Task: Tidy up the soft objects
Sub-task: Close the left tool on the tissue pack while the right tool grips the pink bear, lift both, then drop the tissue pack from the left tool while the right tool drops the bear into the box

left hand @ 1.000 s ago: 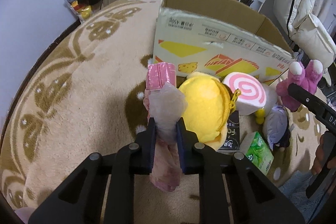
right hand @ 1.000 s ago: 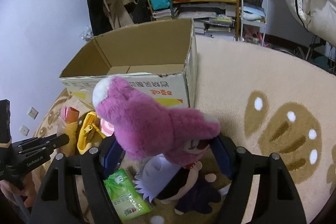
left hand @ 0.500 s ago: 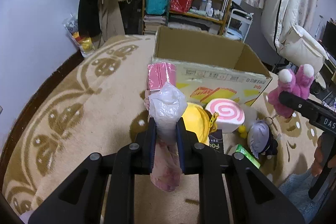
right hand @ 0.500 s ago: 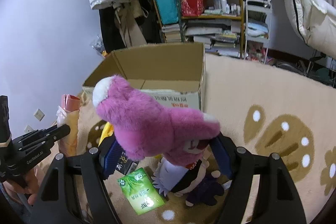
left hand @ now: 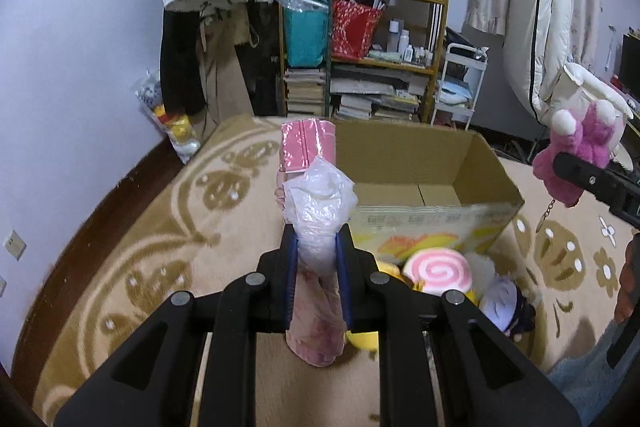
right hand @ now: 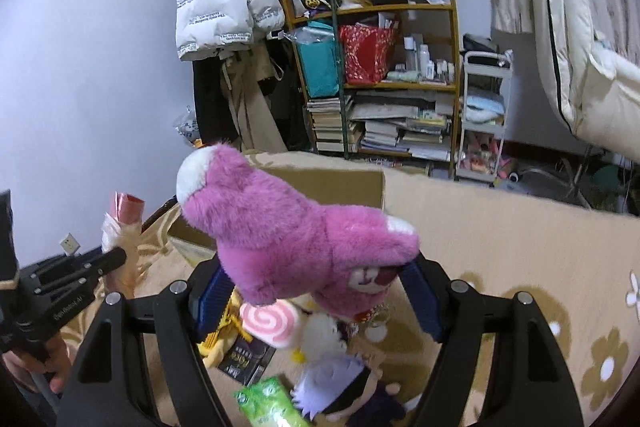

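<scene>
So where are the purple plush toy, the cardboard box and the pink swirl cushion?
purple plush toy [right hand: 288, 239]: right wrist view, on its furry body.
cardboard box [left hand: 404, 151]: left wrist view, on its inner back wall.
pink swirl cushion [left hand: 438, 270]: left wrist view, on the spiral face.

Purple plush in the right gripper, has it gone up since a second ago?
Yes. The purple plush rose: the box, once above it, now sits behind it.
</scene>
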The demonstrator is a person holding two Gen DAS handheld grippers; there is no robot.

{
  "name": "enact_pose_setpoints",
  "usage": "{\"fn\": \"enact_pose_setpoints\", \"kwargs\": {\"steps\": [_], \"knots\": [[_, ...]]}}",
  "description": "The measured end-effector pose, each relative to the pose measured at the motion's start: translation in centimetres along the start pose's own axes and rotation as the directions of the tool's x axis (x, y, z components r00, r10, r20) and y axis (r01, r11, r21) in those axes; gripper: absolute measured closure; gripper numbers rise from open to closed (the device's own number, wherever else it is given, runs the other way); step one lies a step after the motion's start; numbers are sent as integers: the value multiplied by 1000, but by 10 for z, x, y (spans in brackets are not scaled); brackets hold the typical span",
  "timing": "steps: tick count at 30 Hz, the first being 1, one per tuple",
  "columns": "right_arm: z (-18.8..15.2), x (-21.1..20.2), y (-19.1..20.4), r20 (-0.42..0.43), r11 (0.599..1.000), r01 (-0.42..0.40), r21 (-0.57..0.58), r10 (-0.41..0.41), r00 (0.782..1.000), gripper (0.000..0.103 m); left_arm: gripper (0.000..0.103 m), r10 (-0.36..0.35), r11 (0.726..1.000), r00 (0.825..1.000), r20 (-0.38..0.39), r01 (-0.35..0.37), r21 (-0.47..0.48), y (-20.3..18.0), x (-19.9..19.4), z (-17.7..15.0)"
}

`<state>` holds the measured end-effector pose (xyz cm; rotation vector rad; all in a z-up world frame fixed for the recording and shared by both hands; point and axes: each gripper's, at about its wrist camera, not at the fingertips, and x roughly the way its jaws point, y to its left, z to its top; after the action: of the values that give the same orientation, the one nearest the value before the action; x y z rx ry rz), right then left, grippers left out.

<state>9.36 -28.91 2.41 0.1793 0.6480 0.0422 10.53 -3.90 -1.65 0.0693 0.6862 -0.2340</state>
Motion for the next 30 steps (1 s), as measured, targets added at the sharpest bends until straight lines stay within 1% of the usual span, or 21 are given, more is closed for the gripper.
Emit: {"fn": "enact_pose_setpoints", "kwargs": {"steps": [3, 6, 8, 11, 14, 16, 18, 21, 23, 24, 26, 30], "knots": [[11, 10, 3, 10, 1000, 8, -26, -7, 1000, 23, 86, -16, 1000, 1000, 21, 17, -6, 0, 3, 18], [18, 19, 6, 15, 999, 9, -42, -9, 1000, 23, 86, -11, 1000, 999, 51, 10, 9, -5, 8, 36], [22, 25, 7, 18, 999, 7, -45, -6, 1000, 23, 86, -4, 1000, 998, 58, 3, 19, -9, 14, 45], [29, 33, 7, 20, 999, 5, -42, -4, 1000, 23, 86, -14, 1000, 998, 62, 12, 26, -15, 23, 57], [38, 41, 9, 31, 999, 6, -39, -4, 1000, 23, 86, -22, 998, 998, 67, 18, 55, -25, 33, 67], [45, 48, 13, 38, 999, 4, -48, -2, 999, 23, 86, -24, 998, 998, 57, 20, 59, -30, 40, 71], [50, 53, 16, 41, 999, 2, -50, 0, 999, 22, 86, -30, 999, 999, 30, 29, 41, -33, 49, 76], [58, 61, 16, 45, 1000, -17, -9, 17, 999, 22, 86, -33, 999, 999, -5, 33, 13, -36, 62, 80], [60, 65, 16, 45, 999, -38, 14, 37, 998, 22, 86, -65, 998, 998, 4, 65, -1, -37, 67, 79], [61, 68, 17, 43, 999, -40, 16, 40, 998, 22, 86, -66, 998, 998, 7, 66, 1, -38, 69, 79], [60, 75, 18, 28, 999, -41, 11, 40, 999, 22, 85, -58, 998, 998, -3, 58, 19, -42, 75, 78], [51, 87, 15, -22, 999, -45, 27, 46, 999, 22, 84, -82, 996, 995, -57, 84, 39, -45, 93, 73]]}}
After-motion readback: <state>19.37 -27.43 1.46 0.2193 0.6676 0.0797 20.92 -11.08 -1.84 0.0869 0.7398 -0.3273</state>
